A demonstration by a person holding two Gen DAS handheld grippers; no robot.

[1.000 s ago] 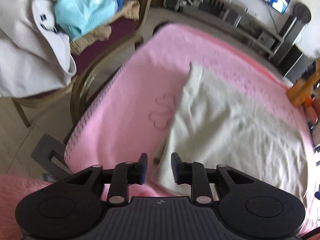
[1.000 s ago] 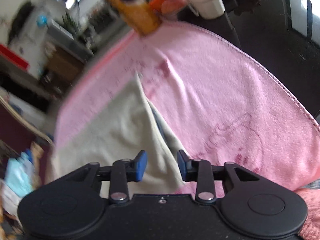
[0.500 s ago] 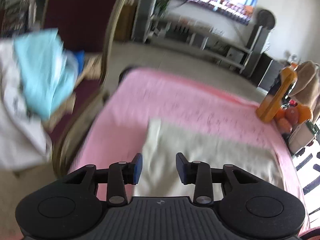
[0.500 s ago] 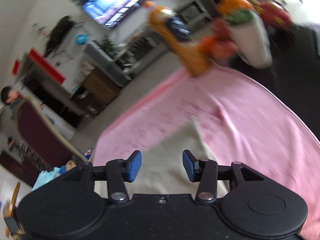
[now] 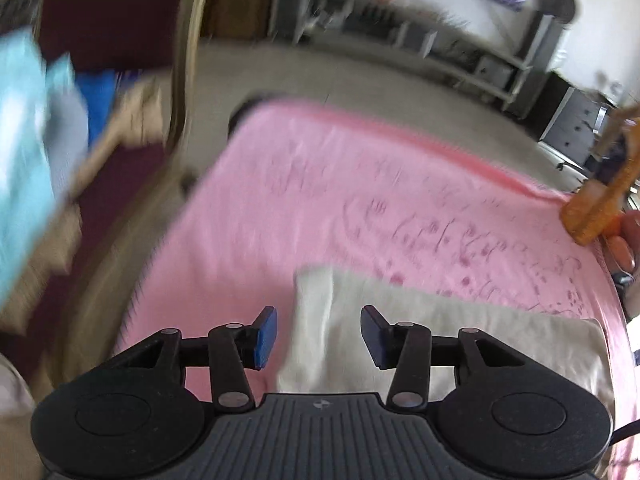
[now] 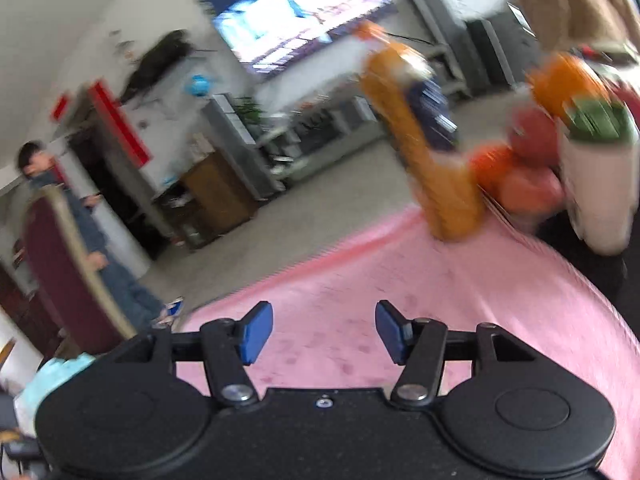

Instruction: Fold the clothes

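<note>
Both tools have let go: the left hand-held gripper (image 5: 318, 332) and the right hand-held gripper (image 6: 324, 330) have just been opening, each now partway wide with nothing between the pads. The cream garment (image 5: 420, 336) lies folded flat on the pink-covered counter (image 5: 320, 192), just beneath and ahead of the left one. A second ago both hovered low over it; this fold looks finished.

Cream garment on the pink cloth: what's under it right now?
Under the cream garment lies the pink cloth, showing on its far and left sides. What the cloth itself covers is hidden, and the garment's near edge is blocked by the left tongs.
</note>
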